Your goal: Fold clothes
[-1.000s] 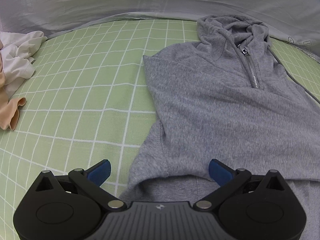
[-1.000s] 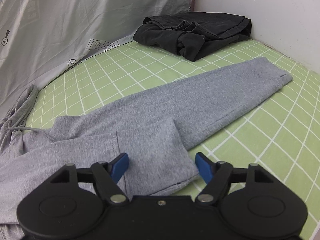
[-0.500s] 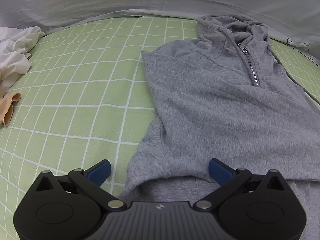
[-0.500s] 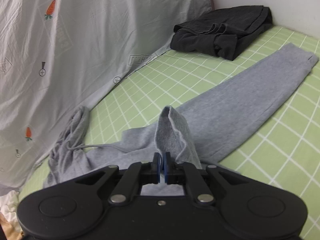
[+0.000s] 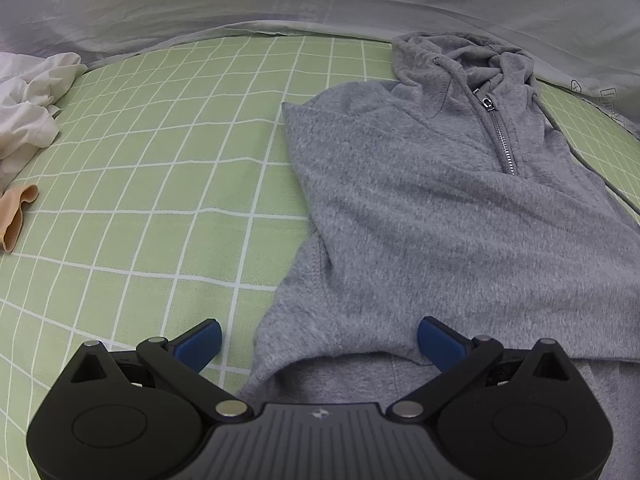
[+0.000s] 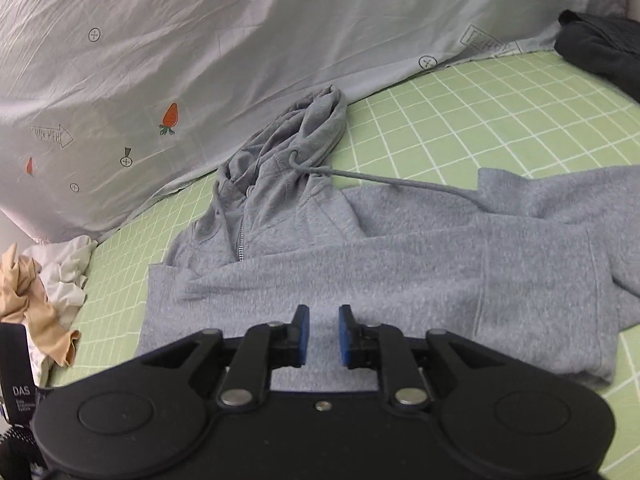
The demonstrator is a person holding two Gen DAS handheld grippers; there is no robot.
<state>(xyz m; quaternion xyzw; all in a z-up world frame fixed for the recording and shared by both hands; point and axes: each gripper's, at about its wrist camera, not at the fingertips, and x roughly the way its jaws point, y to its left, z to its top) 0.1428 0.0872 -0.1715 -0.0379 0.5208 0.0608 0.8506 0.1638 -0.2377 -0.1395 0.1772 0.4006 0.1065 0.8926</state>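
Note:
A grey zip-neck hoodie (image 5: 432, 216) lies flat on the green checked sheet, hood toward the grey bedding. It also shows in the right wrist view (image 6: 400, 256), with one sleeve folded across the body. My left gripper (image 5: 319, 344) is open wide, low over the hoodie's lower left edge, holding nothing. My right gripper (image 6: 323, 336) hovers over the folded sleeve with a narrow gap between its blue pads (image 6: 303, 334); nothing is clamped between them.
A white garment (image 5: 28, 100) and a beige one (image 5: 16, 212) lie at the left; both also show in the right wrist view (image 6: 60, 276). A dark garment pile (image 6: 600, 48) sits far right. Grey printed bedding (image 6: 240, 60) runs along the back.
My right gripper carried the sleeve end leftward across the hoodie body, laid it down and opened slightly, letting go. The left gripper barely moved.

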